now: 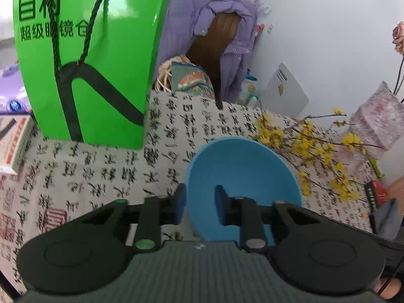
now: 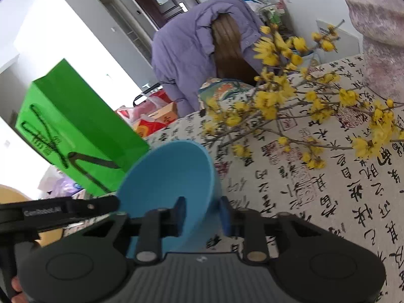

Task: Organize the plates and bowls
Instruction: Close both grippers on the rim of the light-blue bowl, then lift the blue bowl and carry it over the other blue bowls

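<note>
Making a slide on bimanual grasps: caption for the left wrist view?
Left gripper clamps the blue bowl wall on a calligraphy-print tablecloth, beside a green bag.

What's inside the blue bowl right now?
The blue bowl looks empty; its bare blue inside shows in both views. One finger of each gripper reaches over its rim. The lowest part of the inside is hidden behind the gripper bodies.

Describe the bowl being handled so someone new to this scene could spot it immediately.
Start at the table with the calligraphy-print cloth. Between the tall green paper bag and the yellow flowering branches sits the blue bowl, tilted, a gripper clamped on its rim at each side. It is the only dish and the only plain blue item there.
</note>
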Action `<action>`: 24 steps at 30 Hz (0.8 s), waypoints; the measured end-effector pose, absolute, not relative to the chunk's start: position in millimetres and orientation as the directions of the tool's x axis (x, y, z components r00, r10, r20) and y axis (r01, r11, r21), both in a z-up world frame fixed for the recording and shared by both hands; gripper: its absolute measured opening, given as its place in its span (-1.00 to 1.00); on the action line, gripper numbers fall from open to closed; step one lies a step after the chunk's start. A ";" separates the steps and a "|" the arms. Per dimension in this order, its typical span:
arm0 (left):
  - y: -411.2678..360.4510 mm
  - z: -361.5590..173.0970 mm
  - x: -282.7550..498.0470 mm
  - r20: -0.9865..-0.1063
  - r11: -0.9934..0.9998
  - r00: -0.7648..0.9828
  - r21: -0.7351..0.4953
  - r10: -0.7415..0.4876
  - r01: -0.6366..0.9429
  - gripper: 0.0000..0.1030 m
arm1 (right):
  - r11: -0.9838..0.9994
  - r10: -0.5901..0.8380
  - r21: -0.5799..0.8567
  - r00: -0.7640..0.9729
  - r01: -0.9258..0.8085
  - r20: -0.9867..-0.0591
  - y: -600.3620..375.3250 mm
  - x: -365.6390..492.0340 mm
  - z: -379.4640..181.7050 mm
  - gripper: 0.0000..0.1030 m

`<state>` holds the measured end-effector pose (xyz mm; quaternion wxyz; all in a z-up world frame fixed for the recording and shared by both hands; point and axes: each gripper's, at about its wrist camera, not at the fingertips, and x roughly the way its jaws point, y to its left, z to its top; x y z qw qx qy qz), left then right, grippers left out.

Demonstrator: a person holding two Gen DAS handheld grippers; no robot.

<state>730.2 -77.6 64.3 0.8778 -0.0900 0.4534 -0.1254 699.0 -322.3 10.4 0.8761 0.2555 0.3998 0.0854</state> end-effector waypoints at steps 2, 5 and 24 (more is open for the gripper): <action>-74.4 63.6 731.2 -0.773 0.950 0.556 -0.286 -0.304 0.122 -0.79 | 0.846 0.364 0.530 0.667 0.056 -0.650 -325.8 702.1 6.8 -0.62; -73.4 63.9 728.4 -0.774 0.949 0.551 -0.286 -0.311 0.134 -0.88 | 0.855 0.348 0.515 0.667 0.064 -0.659 -326.1 701.8 9.7 -0.64; -62.5 67.9 713.4 -0.788 0.979 0.581 -0.157 -0.205 0.132 -0.04 | 0.861 0.327 0.499 0.641 0.101 -0.694 -333.5 679.5 3.4 -0.90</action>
